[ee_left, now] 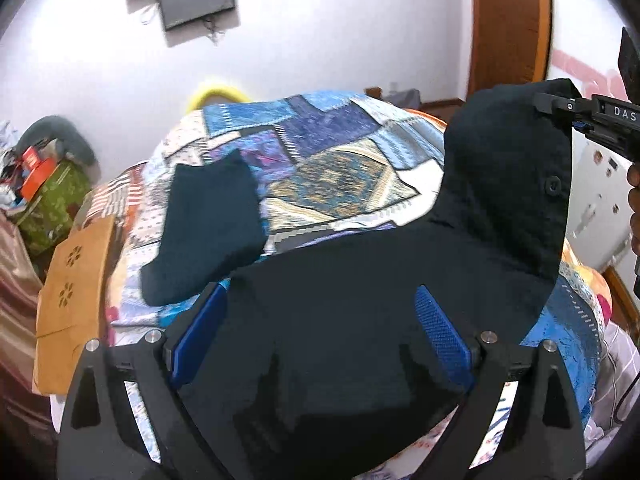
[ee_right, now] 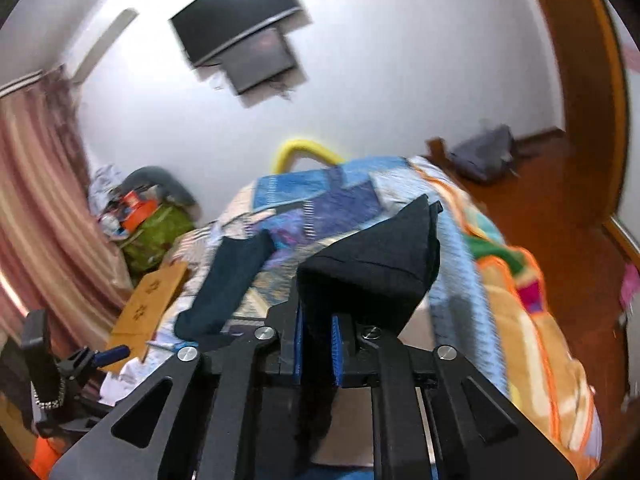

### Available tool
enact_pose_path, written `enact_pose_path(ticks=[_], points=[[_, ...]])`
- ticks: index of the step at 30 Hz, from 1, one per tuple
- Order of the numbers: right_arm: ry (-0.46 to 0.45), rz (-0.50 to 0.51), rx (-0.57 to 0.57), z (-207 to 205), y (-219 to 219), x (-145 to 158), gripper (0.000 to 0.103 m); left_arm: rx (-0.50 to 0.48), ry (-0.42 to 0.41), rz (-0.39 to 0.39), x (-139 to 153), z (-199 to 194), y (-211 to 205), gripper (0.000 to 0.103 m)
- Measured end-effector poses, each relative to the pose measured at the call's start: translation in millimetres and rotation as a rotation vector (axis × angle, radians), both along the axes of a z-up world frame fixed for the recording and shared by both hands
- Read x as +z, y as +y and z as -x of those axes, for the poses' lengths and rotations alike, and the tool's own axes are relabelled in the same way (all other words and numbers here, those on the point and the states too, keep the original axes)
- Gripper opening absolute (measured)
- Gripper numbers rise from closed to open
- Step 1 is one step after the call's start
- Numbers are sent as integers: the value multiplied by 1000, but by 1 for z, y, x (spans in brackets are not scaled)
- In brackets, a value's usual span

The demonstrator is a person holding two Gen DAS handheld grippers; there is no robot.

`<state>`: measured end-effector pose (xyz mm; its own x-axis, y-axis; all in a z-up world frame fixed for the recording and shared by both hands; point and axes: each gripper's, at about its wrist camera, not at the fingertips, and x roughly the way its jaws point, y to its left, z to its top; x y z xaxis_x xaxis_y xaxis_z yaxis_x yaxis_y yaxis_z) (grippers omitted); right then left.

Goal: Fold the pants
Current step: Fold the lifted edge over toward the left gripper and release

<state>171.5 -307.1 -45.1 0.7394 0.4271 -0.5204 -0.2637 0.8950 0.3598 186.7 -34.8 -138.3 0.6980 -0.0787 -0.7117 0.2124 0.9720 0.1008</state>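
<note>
Patchwork quilt (ee_left: 332, 168) covers the bed; the dark pants (ee_left: 360, 300) sprawl over its near half, unfolded, one leg (ee_left: 208, 224) lying flat toward the quilt's far-left side. Right gripper (ee_right: 317, 350) is clamped on a raised waistband corner; left gripper (ee_left: 320, 332) hovers with fingers spread over the cloth. Judged early: no fold laid yet.

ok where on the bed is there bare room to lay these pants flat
Bare quilt lies between the folded dark cloth and the lifted pants. The left edge is crowded: brown envelope, green box.
</note>
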Motion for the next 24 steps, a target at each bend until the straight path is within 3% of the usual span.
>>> enact_pose_path(ticks=[6, 16, 19, 24], points=[[20, 55, 189, 2, 71, -15, 9, 104, -25, 37, 7, 16, 53, 96], [225, 218, 437, 36, 150, -107, 13, 217, 39, 84, -11, 25, 104, 96], [245, 265, 478, 46, 156, -105, 18, 217, 48, 99, -12, 24, 106, 96], [209, 205, 498, 49, 140, -74, 38, 188, 33, 106, -4, 15, 92, 96]])
